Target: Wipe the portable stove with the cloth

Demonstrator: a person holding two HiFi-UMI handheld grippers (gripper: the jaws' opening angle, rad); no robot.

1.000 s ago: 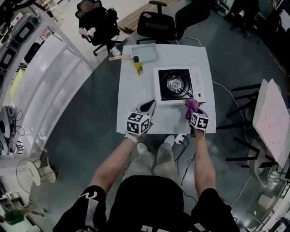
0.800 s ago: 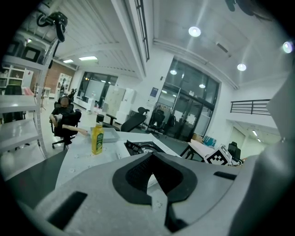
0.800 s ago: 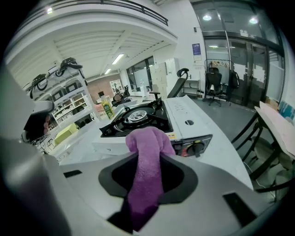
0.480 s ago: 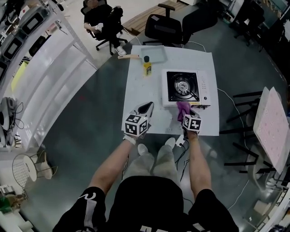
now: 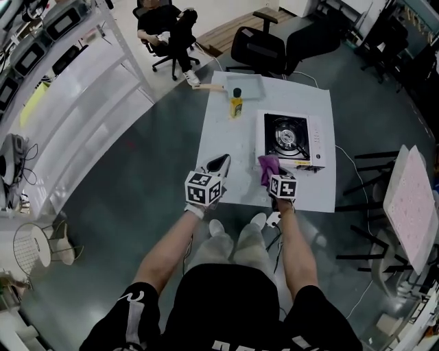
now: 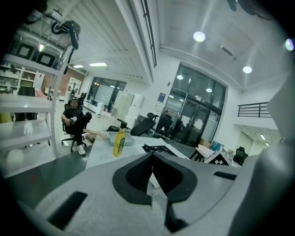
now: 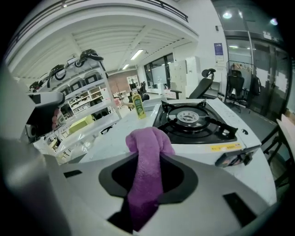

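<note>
The portable stove (image 5: 295, 140) is white with a black burner and sits on the right half of the white table (image 5: 226, 147). My right gripper (image 5: 273, 171) is shut on a purple cloth (image 5: 269, 164) just off the stove's near left corner. In the right gripper view the cloth (image 7: 145, 138) bulges out of the jaws, with the stove (image 7: 193, 120) ahead to the right. My left gripper (image 5: 219, 163) hovers over the table's near left part; its jaws meet at the tips with nothing between them (image 6: 152, 155).
A yellow bottle (image 5: 236, 103) and a shallow tray (image 5: 248, 86) stand at the table's far side. Office chairs (image 5: 264, 46) and a seated person (image 5: 164, 20) are beyond it. White shelving (image 5: 75, 89) runs along the left, and a pink-topped stand (image 5: 410, 199) is on the right.
My right gripper has carried the cloth leftward along the stove's front edge, from its right part to its left corner. The left gripper has drifted left over the table.
</note>
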